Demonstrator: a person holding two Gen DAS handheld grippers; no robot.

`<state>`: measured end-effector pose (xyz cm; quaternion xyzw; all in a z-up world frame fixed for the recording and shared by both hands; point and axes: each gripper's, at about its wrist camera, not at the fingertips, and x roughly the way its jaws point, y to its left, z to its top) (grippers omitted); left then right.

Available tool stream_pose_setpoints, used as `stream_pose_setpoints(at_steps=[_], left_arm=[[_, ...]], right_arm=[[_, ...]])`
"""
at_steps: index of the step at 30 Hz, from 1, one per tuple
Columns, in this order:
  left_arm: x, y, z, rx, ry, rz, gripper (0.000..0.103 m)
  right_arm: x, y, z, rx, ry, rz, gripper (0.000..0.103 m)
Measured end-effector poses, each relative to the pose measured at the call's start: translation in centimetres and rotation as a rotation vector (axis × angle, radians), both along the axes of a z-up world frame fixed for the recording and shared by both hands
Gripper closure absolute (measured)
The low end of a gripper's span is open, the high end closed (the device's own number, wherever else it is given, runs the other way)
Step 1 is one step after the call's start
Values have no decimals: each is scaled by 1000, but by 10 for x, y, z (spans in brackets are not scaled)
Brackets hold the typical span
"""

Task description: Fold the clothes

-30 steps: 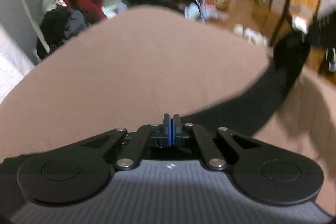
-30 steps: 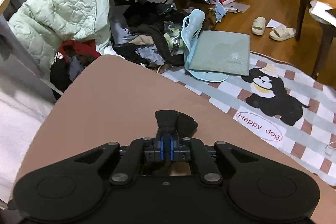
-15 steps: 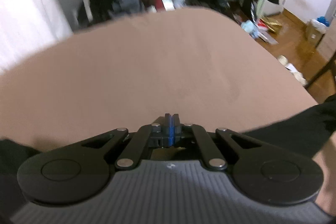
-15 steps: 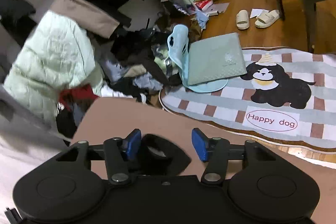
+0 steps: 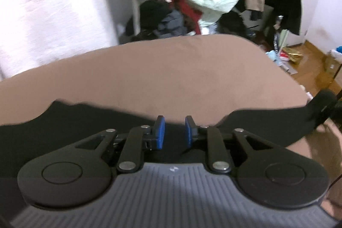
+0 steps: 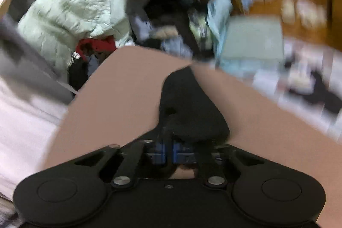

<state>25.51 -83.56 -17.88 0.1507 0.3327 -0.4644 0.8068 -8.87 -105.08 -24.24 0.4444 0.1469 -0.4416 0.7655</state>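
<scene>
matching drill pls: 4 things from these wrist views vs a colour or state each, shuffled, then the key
Things:
1. left tongs
2. right tongs
3. puffy jacket
4. table

Colour or state:
A. pale green, in the clutter behind
B. shut on the black garment
C. brown top
D. opening, pads apart above black cloth

Pairs: 1-D, 2-B, 3-A, 4-C

Matt black cloth garment (image 6: 188,108)
</scene>
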Motion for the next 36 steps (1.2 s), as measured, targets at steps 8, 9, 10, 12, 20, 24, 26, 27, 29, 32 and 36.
stream_pose_setpoints(at_steps=[8, 9, 10, 12, 20, 24, 26, 27, 29, 32, 36], left_arm=[[-16, 45, -8, 58, -21, -44, 60], [-21, 46, -10, 79, -37, -64, 55], [-27, 44, -14, 102, -63, -79, 52], [-35, 43, -22, 133, -91, -100, 46], [-14, 99, 5, 143, -70, 11, 46], [10, 163, 22, 114, -83, 141, 43], [22, 193, 27, 102, -85, 204, 43], [28, 205, 29, 89, -74, 231, 43], [36, 231, 36, 49, -52, 262, 43], [42, 267, 45, -2, -86, 289, 42], [58, 318, 38, -98, -108, 359, 40]], right_arm=[[-4, 33, 65, -79, 165, -26, 96], [6, 28, 54, -47, 231, -22, 96], [12, 25, 44, -27, 272, -23, 96], [17, 20, 29, 13, 318, -29, 96], [24, 31, 62, -113, 197, -48, 95], [63, 58, 89, -237, 194, 23, 95], [88, 79, 102, -293, 144, 99, 95], [99, 90, 109, -312, 109, 139, 95], [124, 117, 121, -355, 33, 234, 95], [163, 166, 136, -416, -59, 358, 95], [221, 258, 143, -532, -97, 570, 95]])
